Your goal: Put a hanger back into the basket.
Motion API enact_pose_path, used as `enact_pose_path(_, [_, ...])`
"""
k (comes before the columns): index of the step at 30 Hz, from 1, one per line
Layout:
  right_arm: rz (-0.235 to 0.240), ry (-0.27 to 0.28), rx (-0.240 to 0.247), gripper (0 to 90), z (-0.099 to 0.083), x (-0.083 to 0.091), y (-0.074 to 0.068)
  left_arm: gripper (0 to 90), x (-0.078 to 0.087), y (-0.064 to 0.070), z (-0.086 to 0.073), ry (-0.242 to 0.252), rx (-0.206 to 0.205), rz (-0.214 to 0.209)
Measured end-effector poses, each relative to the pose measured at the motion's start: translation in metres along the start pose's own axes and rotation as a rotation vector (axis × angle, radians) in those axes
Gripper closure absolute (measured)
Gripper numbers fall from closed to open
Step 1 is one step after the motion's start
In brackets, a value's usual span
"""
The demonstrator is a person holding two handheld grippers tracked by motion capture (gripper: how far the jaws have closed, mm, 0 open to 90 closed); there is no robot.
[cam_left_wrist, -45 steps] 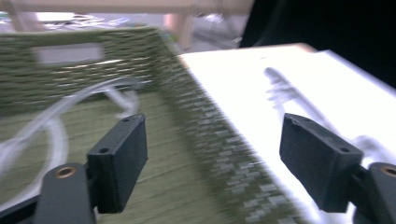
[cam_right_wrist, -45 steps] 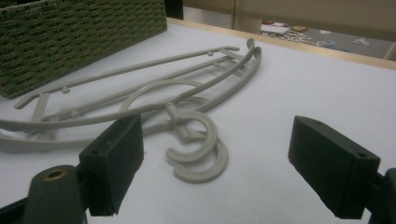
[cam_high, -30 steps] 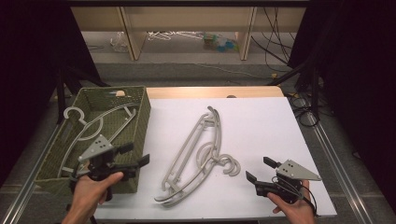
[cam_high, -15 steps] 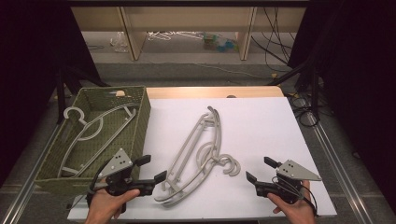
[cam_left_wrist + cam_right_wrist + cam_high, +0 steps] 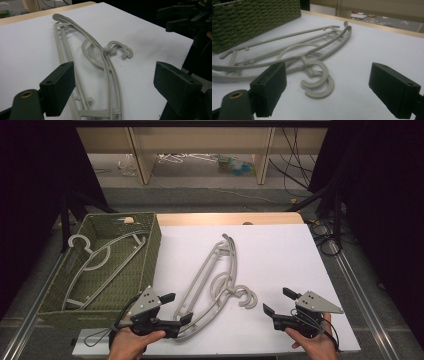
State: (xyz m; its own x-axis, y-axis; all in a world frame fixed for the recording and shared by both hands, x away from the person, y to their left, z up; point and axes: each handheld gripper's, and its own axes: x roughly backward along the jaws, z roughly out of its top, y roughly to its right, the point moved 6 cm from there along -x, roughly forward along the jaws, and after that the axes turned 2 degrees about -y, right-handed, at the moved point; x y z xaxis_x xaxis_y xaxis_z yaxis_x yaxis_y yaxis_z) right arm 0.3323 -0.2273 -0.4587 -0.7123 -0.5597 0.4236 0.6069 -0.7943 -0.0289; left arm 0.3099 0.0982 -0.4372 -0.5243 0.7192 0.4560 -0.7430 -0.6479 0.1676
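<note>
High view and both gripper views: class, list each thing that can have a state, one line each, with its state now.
Grey plastic hangers on the white table: lying flat, stacked, hooks together, not gripped.
Grey plastic hanger in the basket: lying inside, leaning on the wall.
Green woven basket: upright, open-topped.
Left gripper: open, jaws at the hangers' near end.
Right gripper: open, empty, apart from the hooks.

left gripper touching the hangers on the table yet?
Apart. In the left gripper view the left gripper has both jaws wide open, with white table visible between each pad and the stacked hangers, which run up between them untouched.
</note>
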Motion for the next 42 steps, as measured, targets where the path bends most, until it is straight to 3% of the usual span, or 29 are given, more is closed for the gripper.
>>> enact_pose_path(3, [0.0, 0.009, 0.002, 15.7, 0.001, -0.001, -0.001, 22.7, -0.01, 0.005, -0.002, -0.026, -0.035, 0.004])
enact_pose_path(6, [0.016, -0.009, -0.012, 15.7, 0.0, 0.001, -0.004, 21.6, -0.022, 0.009, -0.003, -0.053, -0.031, -0.011])
enact_pose_path(9, [-0.004, 0.014, 0.01, 15.7, 0.001, -0.001, -0.001, 22.6, -0.04, 0.014, -0.001, -0.096, -0.064, -0.026])
enact_pose_path(11, [0.003, 0.0, 0.0, 15.8, 0.001, 0.0, -0.002, 25.2, -0.051, 0.015, 0.0, -0.115, -0.093, -0.024])
enact_pose_path(16, [0.003, -0.013, 0.0, 15.8, 0.001, 0.001, -0.002, 31.0, -0.082, 0.007, -0.003, -0.254, -0.107, -0.002])
enact_pose_path(17, [0.002, -0.007, 0.002, 15.8, 0.001, 0.001, -0.002, 32.4, -0.088, 0.006, -0.004, -0.277, -0.091, 0.007])
enact_pose_path(20, [0.011, -0.005, -0.007, 15.9, 0.001, 0.001, -0.003, 36.2, -0.103, -0.001, -0.006, -0.358, -0.133, 0.042])
enact_pose_path(22, [0.008, -0.011, -0.009, 15.9, 0.0, 0.001, -0.003, 39.5, -0.11, -0.003, -0.008, -0.396, -0.117, 0.035])
enact_pose_path(23, [0.005, -0.011, -0.007, 15.9, 0.001, 0.001, -0.003, 40.7, -0.112, -0.004, -0.009, -0.399, -0.102, 0.041])
enact_pose_path(27, [0.008, -0.004, -0.006, 15.9, 0.001, 0.001, -0.004, 46.6, -0.117, -0.009, -0.012, -0.443, -0.129, 0.041])
enact_pose_path(29, [0.021, -0.005, -0.013, 16.0, 0.001, 0.0, -0.005, 48.6, -0.121, -0.012, -0.014, -0.455, -0.134, 0.062])
enact_pose_path(32, [0.011, -0.013, 0.001, 16.0, 0.001, 0.001, -0.004, 50.3, -0.125, -0.014, -0.016, -0.465, -0.121, 0.065])
enact_pose_path(38, [0.015, -0.02, -0.009, 16.1, 0.0, 0.001, -0.004, 56.0, -0.133, -0.015, -0.021, -0.53, -0.137, 0.04])
enact_pose_path(42, [0.016, -0.02, -0.006, 16.1, 0.0, 0.001, -0.005, 60.0, -0.138, -0.014, -0.021, -0.534, -0.167, 0.043])
